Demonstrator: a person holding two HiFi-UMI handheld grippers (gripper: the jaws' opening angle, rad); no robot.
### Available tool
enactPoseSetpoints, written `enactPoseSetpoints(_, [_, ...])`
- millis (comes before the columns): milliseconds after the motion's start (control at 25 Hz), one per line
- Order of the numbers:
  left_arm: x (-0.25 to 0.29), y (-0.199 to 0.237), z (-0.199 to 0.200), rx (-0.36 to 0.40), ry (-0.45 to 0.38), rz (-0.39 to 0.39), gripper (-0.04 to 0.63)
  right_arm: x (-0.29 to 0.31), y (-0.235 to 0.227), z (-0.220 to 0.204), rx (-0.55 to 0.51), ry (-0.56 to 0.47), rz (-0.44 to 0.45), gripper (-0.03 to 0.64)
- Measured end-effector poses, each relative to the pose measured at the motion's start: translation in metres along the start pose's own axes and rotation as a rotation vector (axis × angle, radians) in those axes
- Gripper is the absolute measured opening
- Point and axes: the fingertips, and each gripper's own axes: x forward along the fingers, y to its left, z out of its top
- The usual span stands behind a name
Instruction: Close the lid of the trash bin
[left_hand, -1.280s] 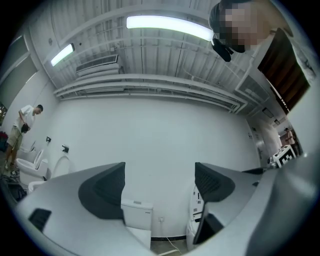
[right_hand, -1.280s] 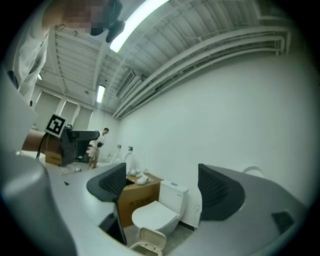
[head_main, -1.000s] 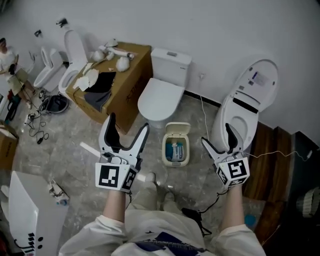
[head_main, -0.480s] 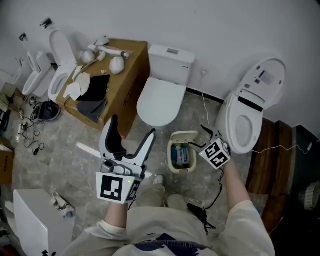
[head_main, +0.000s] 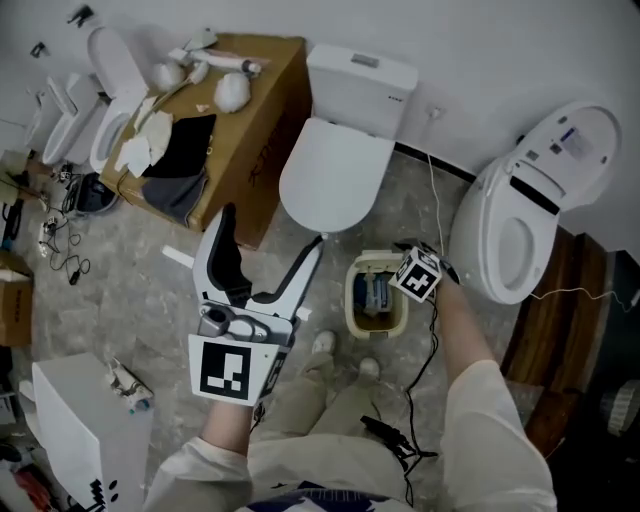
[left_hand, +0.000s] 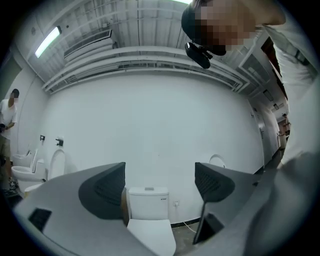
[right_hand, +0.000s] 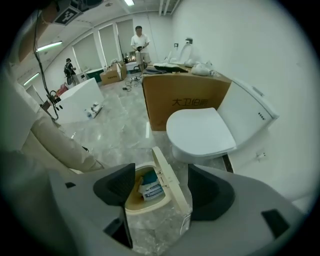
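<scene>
The closed white toilet is seen at the wall; just before it, the trash bin is set on the floor, lid raised. The left gripper is held level, jaws wide, empty. The right gripper is aimed down, jaws part-open, just closing, lid between them, ungripped.

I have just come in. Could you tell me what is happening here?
A person stands among toilets with a gripper in each hand. The right gripper points down at a small bin on the floor, whose lid is still up. Its jaws have just been closing; the lid's edge shows between them, but the pads are not pressing on it. The left gripper is open and empty, held out toward a toilet.
</scene>
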Motion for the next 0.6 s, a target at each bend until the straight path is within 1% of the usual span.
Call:
enactPoseSetpoints(160, [0.006,0.007,-0.04,0.01,0.085,0.023,0.414,0.041,-0.005,-0.011,-0.051,0.061,0.042,0.325])
enactPoseSetpoints(280, [0.008,0.009,-0.057,0.0,0.117,0.034,0.414,0.061,0.001,-0.021,-0.098,0.112,0.087,0.321])
enactPoseSetpoints(360, [0.008,0.008,-0.065,-0.011,0.14,0.038,0.414,0.068,0.002,-0.025,-0.105,0.119,0.095,0.318])
enactPoseSetpoints(480, [0.012,0.006,-0.068,-0.008,0.125,0.049,0.414,0.068,0.002,-0.025,-0.098,0.092,0.091,0.307])
enactPoseSetpoints(600, [0.014,0.003,-0.069,-0.019,0.118,0.063,0.414,0.062,0.015,-0.029,-0.093,0.079,0.116,0.304])
